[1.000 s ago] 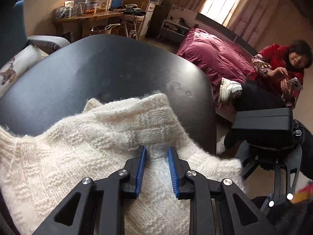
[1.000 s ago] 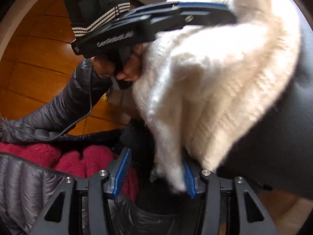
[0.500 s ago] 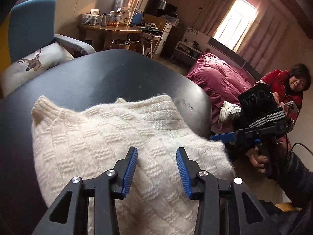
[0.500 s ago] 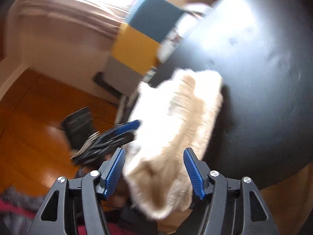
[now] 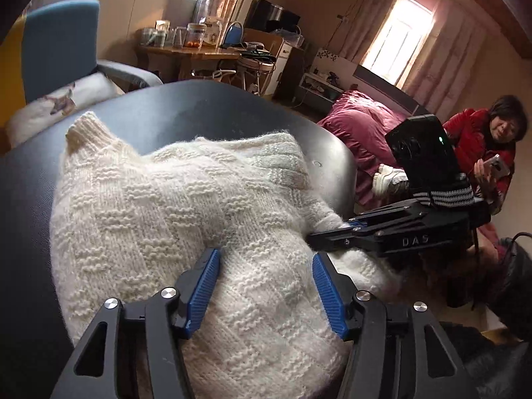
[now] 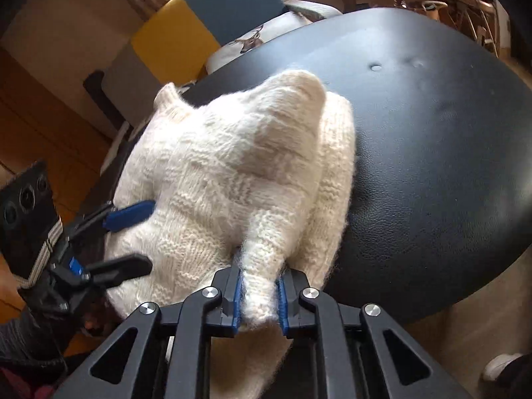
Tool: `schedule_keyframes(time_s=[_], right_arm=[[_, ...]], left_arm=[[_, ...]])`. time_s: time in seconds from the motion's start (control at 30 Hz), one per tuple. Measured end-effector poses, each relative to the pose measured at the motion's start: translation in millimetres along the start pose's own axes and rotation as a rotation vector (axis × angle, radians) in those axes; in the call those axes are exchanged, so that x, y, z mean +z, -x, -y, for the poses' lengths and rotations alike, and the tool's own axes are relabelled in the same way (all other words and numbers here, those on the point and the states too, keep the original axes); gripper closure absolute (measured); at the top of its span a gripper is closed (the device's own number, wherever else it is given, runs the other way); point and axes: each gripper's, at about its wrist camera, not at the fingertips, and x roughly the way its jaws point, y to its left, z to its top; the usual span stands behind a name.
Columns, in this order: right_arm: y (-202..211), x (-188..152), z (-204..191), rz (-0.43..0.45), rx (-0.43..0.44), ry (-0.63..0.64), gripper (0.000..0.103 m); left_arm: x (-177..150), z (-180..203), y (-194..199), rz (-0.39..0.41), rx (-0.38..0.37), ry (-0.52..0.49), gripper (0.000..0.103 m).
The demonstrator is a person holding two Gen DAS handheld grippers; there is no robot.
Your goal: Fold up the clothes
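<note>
So the white knit sweater [image 5: 186, 219] is bunched up in a heap on a black padded table [image 5: 206, 106], sitting toward the near edge with one corner of it drooping off the side. One ribbed end pokes up at the far left of the pile.

The left gripper [image 5: 266, 286] is spread wide open, blue pads on either side of the knit but not pinching it, just hovering over the near part of the heap. In the right wrist view you can see it from the side too, jaws apart against the left edge of the sweater.

The right gripper [image 6: 258, 294] is clamped down on a fold of the sweater [image 6: 232, 173], a thick tuft of wool squeezed between its blue pads right at the table's [image 6: 432, 153] near edge. From the left camera it comes in from the right, fingers pushed into the wool.

Background stuff: a blue and yellow armchair [image 6: 199, 23] with a deer cushion [image 6: 252, 41] behind the table, and a person in a red jacket [image 5: 478, 143] sitting off to the right looking at a phone
</note>
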Motion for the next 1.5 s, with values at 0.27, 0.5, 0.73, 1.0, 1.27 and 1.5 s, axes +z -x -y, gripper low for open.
schedule_keyframes(time_s=[0.27, 0.5, 0.73, 1.0, 1.27, 1.5], right_arm=[[46.1, 20.9, 19.2, 0.097, 0.088, -0.086, 0.069], [46.8, 62.6, -58.1, 0.217, -0.02, 0.255, 0.067], [-14.7, 37.8, -32.0, 0.08, -0.141, 0.308, 0.066], [15.1, 29.8, -23.9, 0.183, -0.047, 0.269, 0.065], [24.2, -9.9, -57.1, 0.068, -0.085, 0.45, 0.064], [28.4, -12.0, -35.5, 0.087, -0.023, 0.325, 0.063]], left_arm=[[12.3, -6.8, 32.3, 0.09, 0.032, 0.022, 0.039], [-3.0, -10.2, 39.2, 0.095, 0.06, 0.052, 0.035], [-22.7, 12.0, 13.5, 0.028, 0.141, 0.015, 0.015], [-8.5, 6.6, 36.1, 0.137, 0.214, 0.101, 0.013], [-25.3, -55.2, 62.3, 0.127, 0.268, 0.295, 0.009], [-64.8, -67.4, 38.4, 0.042, 0.197, 0.414, 0.009]])
